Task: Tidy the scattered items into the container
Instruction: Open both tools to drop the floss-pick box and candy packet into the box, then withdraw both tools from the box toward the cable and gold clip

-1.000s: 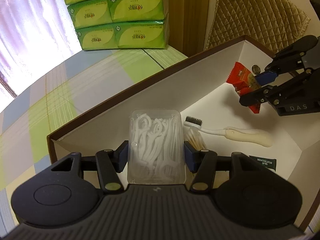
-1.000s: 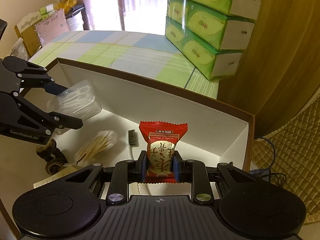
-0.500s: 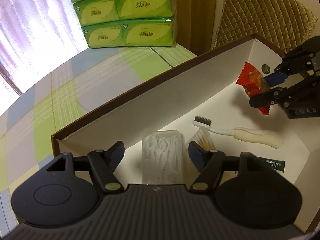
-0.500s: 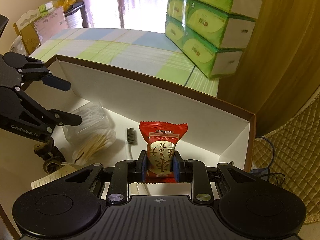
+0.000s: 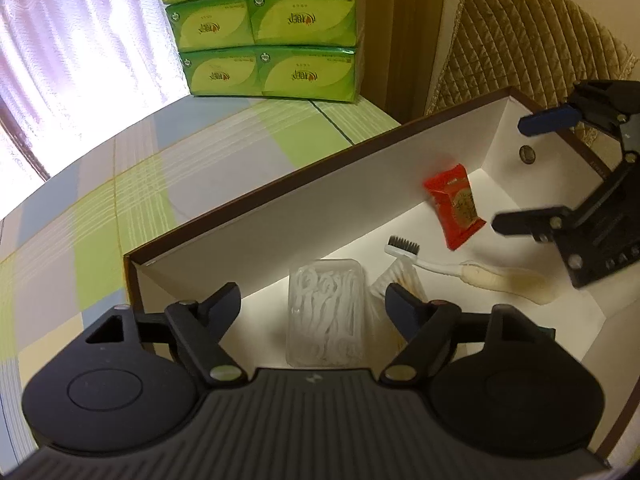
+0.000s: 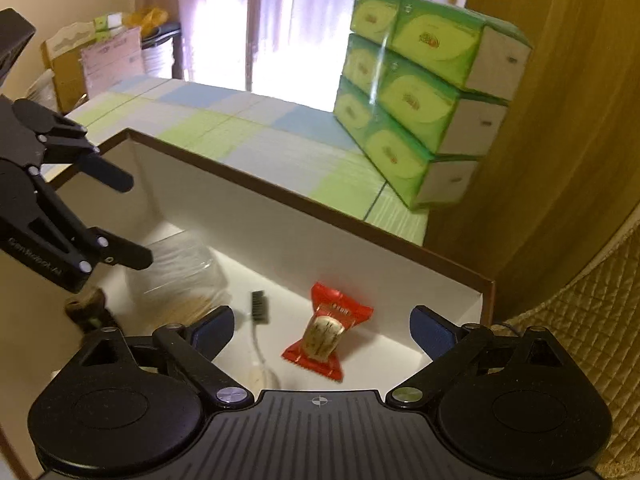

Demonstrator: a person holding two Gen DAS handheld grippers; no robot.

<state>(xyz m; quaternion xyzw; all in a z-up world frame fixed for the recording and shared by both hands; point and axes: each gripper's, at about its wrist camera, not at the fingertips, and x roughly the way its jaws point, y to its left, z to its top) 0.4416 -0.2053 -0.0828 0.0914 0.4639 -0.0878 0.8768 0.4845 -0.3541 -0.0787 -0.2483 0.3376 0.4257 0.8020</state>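
A white box with a brown rim (image 5: 320, 168) (image 6: 280, 196) holds the items. The clear case of floss picks (image 5: 326, 314) lies on its floor below my open left gripper (image 5: 314, 300). A red snack packet (image 5: 454, 206) (image 6: 328, 334) lies loose near the far wall, under my open right gripper (image 6: 322, 326), which also shows in the left wrist view (image 5: 516, 176). A white toothbrush with dark bristles (image 5: 460, 268) (image 6: 258, 320) and a bag of cotton swabs (image 5: 400, 280) (image 6: 176, 268) rest between them. The left gripper (image 6: 120, 220) hangs over the swabs.
The box stands on a green, blue and yellow checked cloth (image 5: 120, 200). Stacked green tissue packs (image 5: 264, 28) (image 6: 416, 108) stand behind it. A quilted tan cushion (image 5: 532, 44) is at the right. A dark hair tie (image 6: 86, 308) lies in the box. Cardboard boxes (image 6: 100, 64) sit far left.
My right gripper opened and let the red snack packet drop onto the box floor, then lifted. My left gripper, which let go of the floss case earlier, has pulled back and up.
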